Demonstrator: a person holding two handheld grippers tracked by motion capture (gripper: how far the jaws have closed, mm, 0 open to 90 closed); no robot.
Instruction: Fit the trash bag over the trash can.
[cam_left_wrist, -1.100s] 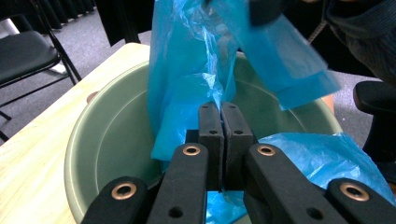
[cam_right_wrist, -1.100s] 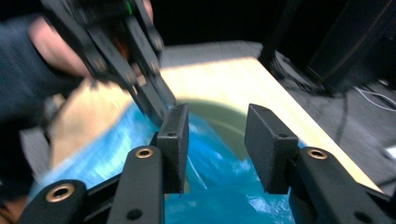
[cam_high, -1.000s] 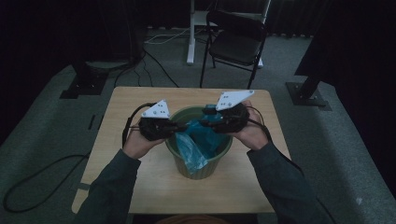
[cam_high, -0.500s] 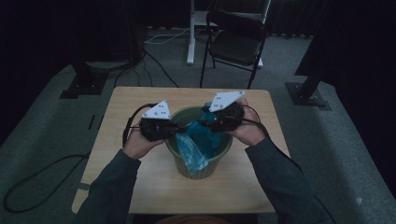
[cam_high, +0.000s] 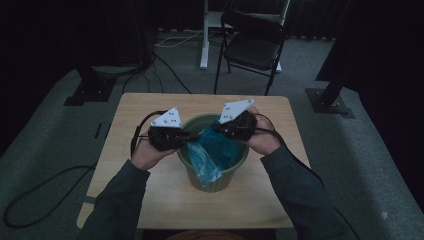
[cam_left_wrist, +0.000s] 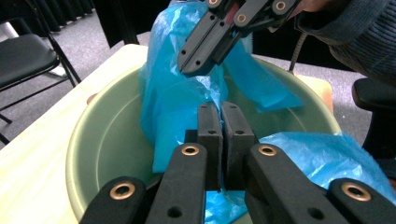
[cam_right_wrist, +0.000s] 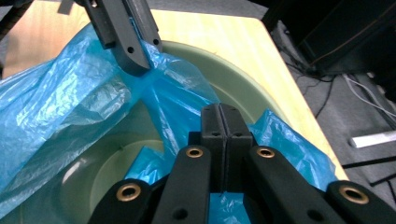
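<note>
Dark studio — stands (cam_high: 84, 90), cables (cam_high: 167, 42)

In the high view the dim light and small scale leave it unclear where the pads of the left hand-held gripper (cam_high: 192, 135) meet the blue bag (cam_high: 212, 150). The bag covers part of the green bucket's (cam_high: 210, 182) inside, and the bucket hides the bag's lower end. The counter's (cam_high: 165, 200) near edge, the person's forearms and the folding chair (cam_high: 252, 47) are cut off.
</note>
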